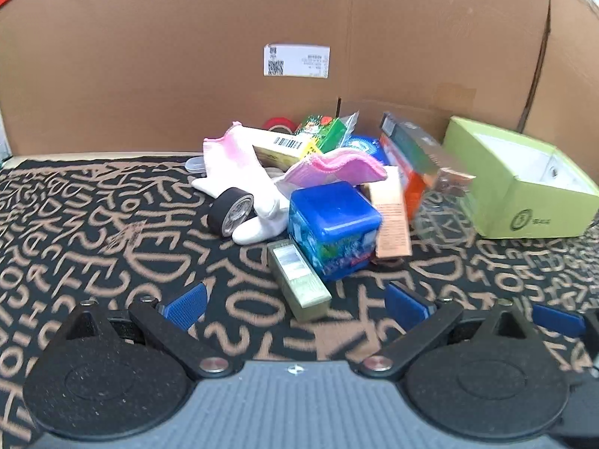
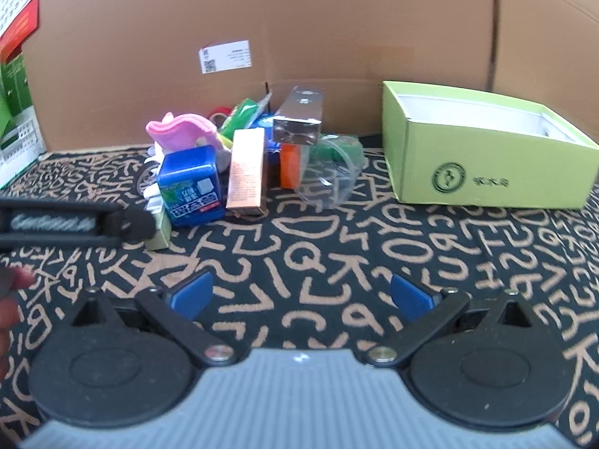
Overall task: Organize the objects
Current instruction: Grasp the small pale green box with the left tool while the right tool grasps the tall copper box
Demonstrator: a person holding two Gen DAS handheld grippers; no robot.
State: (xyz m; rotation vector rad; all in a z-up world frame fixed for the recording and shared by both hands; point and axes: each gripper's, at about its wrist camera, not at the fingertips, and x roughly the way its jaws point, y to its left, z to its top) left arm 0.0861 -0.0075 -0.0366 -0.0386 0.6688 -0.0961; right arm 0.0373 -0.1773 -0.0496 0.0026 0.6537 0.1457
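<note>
A heap of small items lies on the patterned cloth (image 1: pixel 112 224): a blue cube tin (image 1: pixel 333 230) (image 2: pixel 189 185), a pale green box (image 1: pixel 299 280), a peach carton (image 1: pixel 391 217) (image 2: pixel 245 172), a black tape roll (image 1: pixel 230 211), white socks (image 1: pixel 239 172), a pink cloth (image 1: pixel 337 166) (image 2: pixel 179 131), a silver box (image 2: pixel 299 119) and a clear plastic cup (image 2: pixel 329 172). An open lime-green box (image 1: pixel 524 183) (image 2: pixel 486 161) stands to the right. My left gripper (image 1: pixel 295 305) is open just short of the pale green box. My right gripper (image 2: pixel 301 293) is open over bare cloth.
A tall cardboard wall (image 1: pixel 299 18) (image 2: pixel 299 18) closes off the back and right. The left gripper's black arm (image 2: pixel 75 222) crosses the right wrist view at the left edge, with a hand (image 2: pixel 7 299) below it. White baskets (image 2: pixel 15 142) sit far left.
</note>
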